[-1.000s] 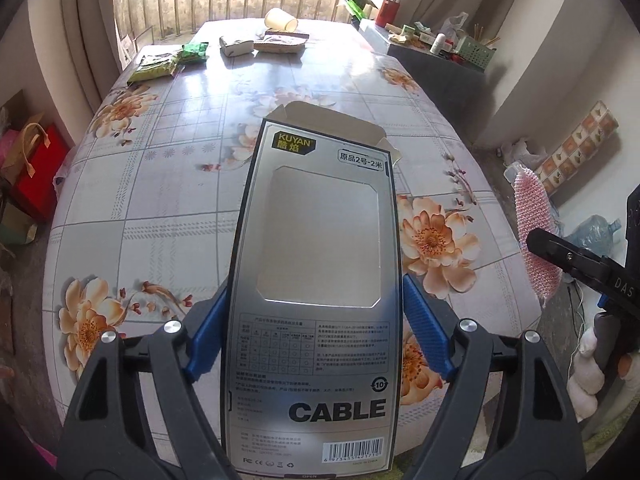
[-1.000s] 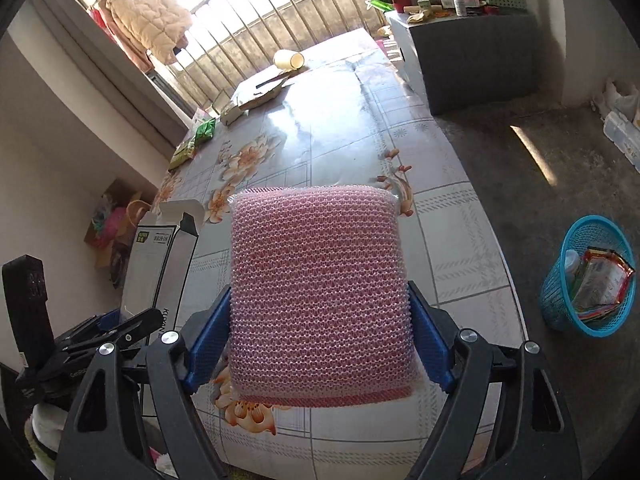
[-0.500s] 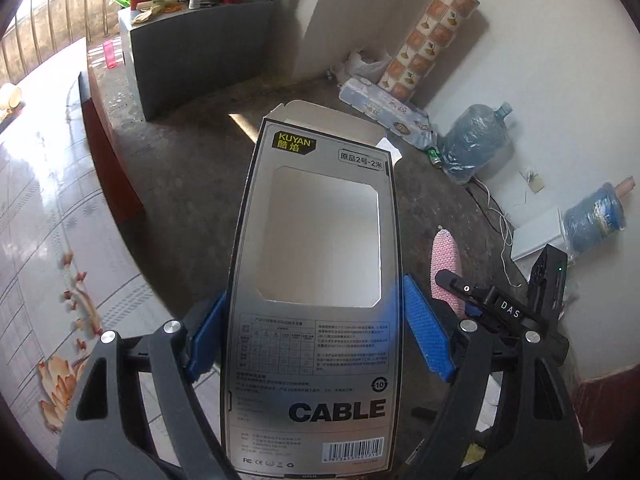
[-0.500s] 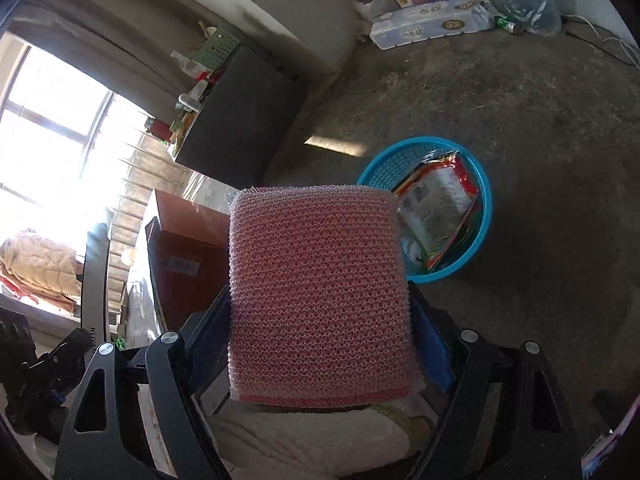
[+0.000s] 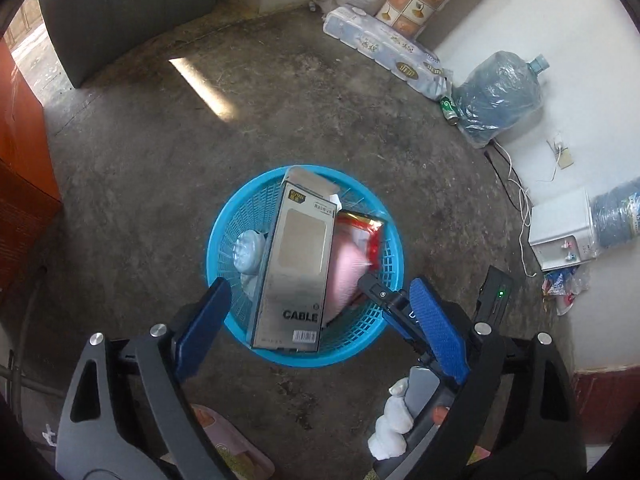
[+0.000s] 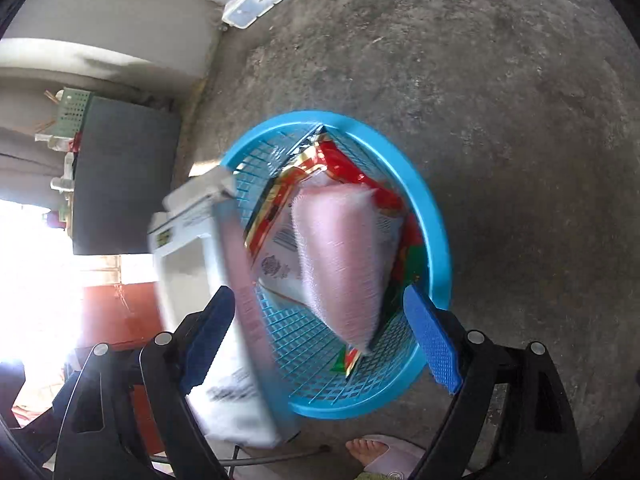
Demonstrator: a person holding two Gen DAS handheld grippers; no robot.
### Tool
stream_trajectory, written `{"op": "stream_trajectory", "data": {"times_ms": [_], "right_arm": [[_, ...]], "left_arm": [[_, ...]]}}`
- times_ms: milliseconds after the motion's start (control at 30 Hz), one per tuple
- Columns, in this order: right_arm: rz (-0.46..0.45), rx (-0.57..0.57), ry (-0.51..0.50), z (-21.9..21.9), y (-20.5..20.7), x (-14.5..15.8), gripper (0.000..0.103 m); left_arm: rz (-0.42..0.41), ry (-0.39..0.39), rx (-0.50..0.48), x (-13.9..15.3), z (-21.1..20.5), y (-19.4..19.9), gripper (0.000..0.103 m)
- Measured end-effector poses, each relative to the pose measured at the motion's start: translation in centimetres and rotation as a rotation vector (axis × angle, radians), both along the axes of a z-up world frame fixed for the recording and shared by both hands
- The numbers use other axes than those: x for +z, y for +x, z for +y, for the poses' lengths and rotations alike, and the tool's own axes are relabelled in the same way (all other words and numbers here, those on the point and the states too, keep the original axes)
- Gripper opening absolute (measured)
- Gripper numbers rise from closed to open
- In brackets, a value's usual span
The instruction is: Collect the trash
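The left gripper (image 5: 320, 330) has its jaws spread; they have just been opening, and the cable box (image 5: 294, 268) sits between them untouched, its far end in the blue basket (image 5: 224, 240). The right gripper (image 6: 324, 340) is spread too, jaws just opened, and the pink sponge (image 6: 340, 260) hangs blurred between them, clear of the pads, over a red wrapper (image 6: 352, 172) in the basket (image 6: 436, 240). Farther off, water jugs (image 5: 496, 96) stand by the wall.
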State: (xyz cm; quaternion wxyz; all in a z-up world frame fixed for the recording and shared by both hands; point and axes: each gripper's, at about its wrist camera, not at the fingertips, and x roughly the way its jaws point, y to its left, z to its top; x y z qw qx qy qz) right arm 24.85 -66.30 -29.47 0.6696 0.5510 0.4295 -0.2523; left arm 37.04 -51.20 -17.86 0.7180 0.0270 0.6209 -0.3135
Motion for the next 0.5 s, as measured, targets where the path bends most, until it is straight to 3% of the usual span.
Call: {"op": "stream_trajectory", "data": {"times_ms": [100, 200, 333, 500], "right_arm": [[-0.008, 0.027, -0.029, -0.5, -0.1, 0.4, 0.084], [-0.017, 0.04, -0.074, -1.0, -0.3, 1.8, 0.084], [-0.074, 0.046, -0.125, -0.9, -1.4, 5.6, 0.084], [-0.176, 0.109, -0.267, 2.1, -3.9, 13.4, 0.084]], "left_arm": [[0.021, -0.013, -0.001, -0.1, 0.3, -0.1, 0.087], [-0.007, -0.047, -0.007, 2.1, 1.6, -0.4, 0.087], [-0.105, -0.096, -0.019, 7.7, 4.5, -1.4, 0.087], [-0.295, -0.161, -0.044, 16.6, 11.0, -4.9, 0.087]]}}
